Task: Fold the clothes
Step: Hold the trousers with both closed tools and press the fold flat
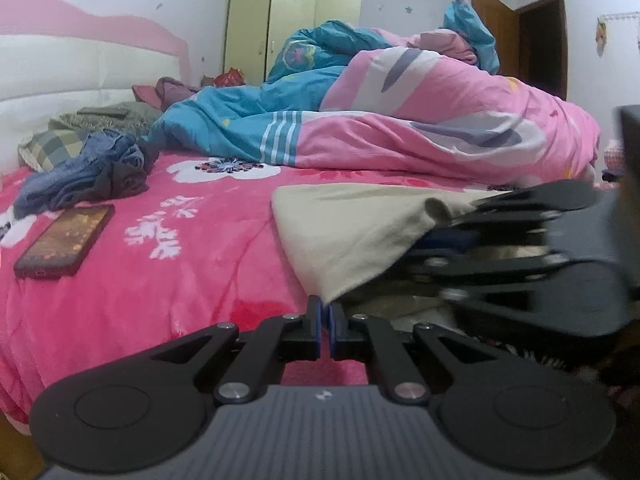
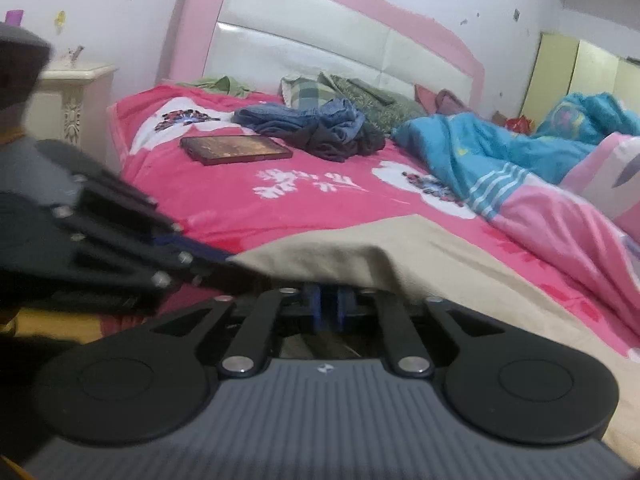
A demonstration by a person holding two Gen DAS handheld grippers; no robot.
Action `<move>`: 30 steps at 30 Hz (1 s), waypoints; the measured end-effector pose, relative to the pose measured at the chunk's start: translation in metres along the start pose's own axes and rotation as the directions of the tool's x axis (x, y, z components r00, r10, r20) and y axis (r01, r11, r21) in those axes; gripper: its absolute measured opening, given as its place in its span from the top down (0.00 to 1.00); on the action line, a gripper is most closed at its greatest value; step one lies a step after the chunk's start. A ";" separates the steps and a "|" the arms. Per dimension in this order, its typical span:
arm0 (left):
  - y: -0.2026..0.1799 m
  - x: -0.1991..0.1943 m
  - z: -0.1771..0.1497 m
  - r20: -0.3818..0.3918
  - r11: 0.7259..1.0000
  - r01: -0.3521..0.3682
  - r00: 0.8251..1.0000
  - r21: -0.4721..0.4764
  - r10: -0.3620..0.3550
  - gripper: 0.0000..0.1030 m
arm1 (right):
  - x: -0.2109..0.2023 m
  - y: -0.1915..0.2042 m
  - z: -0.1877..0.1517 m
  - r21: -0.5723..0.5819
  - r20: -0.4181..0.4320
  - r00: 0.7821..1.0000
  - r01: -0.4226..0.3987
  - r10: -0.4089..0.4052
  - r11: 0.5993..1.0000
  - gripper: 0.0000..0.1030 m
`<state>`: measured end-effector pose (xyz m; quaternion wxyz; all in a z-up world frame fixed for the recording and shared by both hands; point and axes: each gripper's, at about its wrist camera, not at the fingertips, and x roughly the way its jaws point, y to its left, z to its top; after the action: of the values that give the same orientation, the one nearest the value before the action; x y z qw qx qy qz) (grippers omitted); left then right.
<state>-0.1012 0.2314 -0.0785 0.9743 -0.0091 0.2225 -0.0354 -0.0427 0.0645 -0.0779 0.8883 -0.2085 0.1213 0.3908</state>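
On the bed's bright pink flowered blanket, a rumpled blue and pink quilt lies at one o'clock, the flat beige cloth garment at its near edge is pinched by both the left gripper and right gripper, jaws clenched, and a dark phone at ten.

One phone on the bed, one beige cloth. Two grippers, left and right. One pile of dark clothes.
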 end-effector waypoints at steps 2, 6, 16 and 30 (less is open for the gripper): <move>-0.001 -0.001 0.000 0.005 1.000 -0.004 1.000 0.005 0.004 0.96 | -0.022 -0.003 -0.006 0.004 0.025 1.000 0.017 -0.017 1.000 0.81; -0.002 -0.004 0.001 0.020 1.000 -0.009 1.000 0.008 0.009 0.96 | -0.039 -0.012 -0.016 0.039 -0.001 1.000 -0.009 0.009 0.999 0.84; -0.011 -0.001 -0.002 -0.017 0.993 -0.029 0.999 0.117 0.032 0.93 | -0.036 -0.014 -0.020 0.053 -0.011 0.994 0.107 -0.107 0.993 0.96; -0.053 0.005 0.037 0.102 0.972 -0.014 0.995 0.236 -0.010 0.54 | -0.036 -0.038 -0.028 0.223 -0.060 0.989 0.145 -0.135 0.964 0.90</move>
<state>-0.0844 0.1780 -0.0454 0.9786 0.1051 0.1663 -0.0600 -0.0400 0.0052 -0.0789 0.9287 -0.1226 0.1699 0.3059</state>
